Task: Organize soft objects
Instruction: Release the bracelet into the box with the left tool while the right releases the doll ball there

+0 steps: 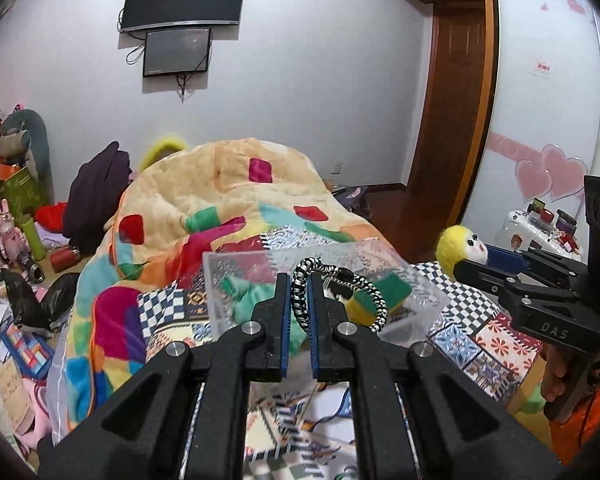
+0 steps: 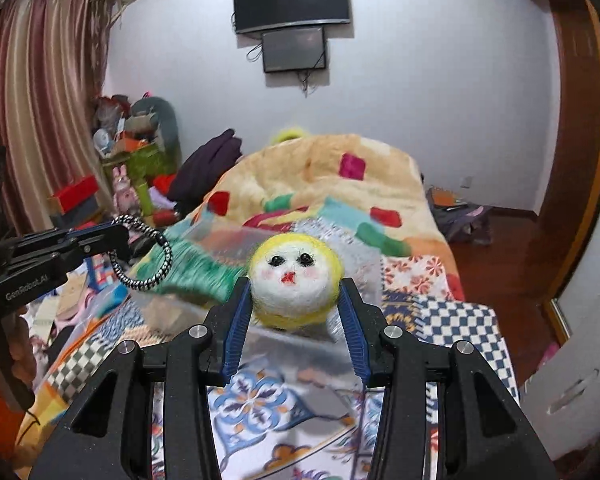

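Note:
My left gripper [image 1: 299, 282] is shut on a black-and-white braided hair tie [image 1: 342, 284], holding it above a clear plastic box [image 1: 428, 296] on the bed. The box holds a green knitted cloth [image 1: 244, 300] and a yellow-green sponge [image 1: 380, 296]. My right gripper [image 2: 294, 284] is shut on a yellow and white felt ball with a face [image 2: 294, 280], held over the box. The right gripper and ball [image 1: 462, 246] show at the right of the left wrist view. The left gripper [image 2: 112, 236] and hair tie [image 2: 148, 252] show at the left of the right wrist view.
A patchwork bedsheet [image 2: 440, 280] covers the bed. A bunched colourful blanket [image 1: 220, 200] lies behind the box. Clutter and toys [image 1: 16, 232] fill the floor at left. A wooden door frame [image 1: 452, 120] and wardrobe stand at right.

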Motion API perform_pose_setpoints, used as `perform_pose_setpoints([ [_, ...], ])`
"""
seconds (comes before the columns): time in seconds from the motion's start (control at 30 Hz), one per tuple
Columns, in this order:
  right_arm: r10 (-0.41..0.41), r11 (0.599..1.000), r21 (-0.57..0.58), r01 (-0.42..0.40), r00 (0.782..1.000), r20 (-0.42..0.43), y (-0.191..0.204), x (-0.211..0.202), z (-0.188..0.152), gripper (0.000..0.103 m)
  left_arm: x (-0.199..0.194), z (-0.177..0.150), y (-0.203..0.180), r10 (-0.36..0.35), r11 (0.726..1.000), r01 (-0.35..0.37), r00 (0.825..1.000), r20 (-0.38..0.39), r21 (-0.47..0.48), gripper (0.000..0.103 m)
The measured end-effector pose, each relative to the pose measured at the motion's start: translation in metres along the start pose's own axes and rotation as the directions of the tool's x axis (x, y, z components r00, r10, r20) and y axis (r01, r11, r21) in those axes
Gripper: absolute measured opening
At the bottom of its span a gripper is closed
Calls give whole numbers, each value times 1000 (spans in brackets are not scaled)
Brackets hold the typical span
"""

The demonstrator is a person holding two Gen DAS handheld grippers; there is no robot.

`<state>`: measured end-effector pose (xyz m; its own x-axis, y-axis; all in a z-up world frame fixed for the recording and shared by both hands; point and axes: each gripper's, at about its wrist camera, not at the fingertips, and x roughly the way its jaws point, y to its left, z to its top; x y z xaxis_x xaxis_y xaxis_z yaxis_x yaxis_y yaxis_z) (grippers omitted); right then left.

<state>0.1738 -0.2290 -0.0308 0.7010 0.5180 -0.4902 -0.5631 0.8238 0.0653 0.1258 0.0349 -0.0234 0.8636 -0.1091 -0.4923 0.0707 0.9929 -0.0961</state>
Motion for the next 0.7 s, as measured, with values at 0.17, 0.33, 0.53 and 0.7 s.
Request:
perform_pose_setpoints([
  [0.17, -45, 999, 13, 46, 999, -14, -13, 14, 1, 40, 24, 4, -1, -19, 1000, 18, 999, -33, -15, 7],
  [0.33, -58, 998, 32, 61, 995, -77, -23, 34, -12, 40, 56, -5, -5, -23, 1000, 21, 995, -99, -20, 7],
  [0.53, -50, 998, 21, 53, 988, -145, -24, 51, -25, 40, 82, -18, -10, -12, 1000, 11, 987, -159, -3, 7],
  [0.7, -52, 998, 16, 55, 986, -156, -24, 50, -28, 41, 85, -22, -9, -3, 1000, 3, 987, -162, -1, 7],
])
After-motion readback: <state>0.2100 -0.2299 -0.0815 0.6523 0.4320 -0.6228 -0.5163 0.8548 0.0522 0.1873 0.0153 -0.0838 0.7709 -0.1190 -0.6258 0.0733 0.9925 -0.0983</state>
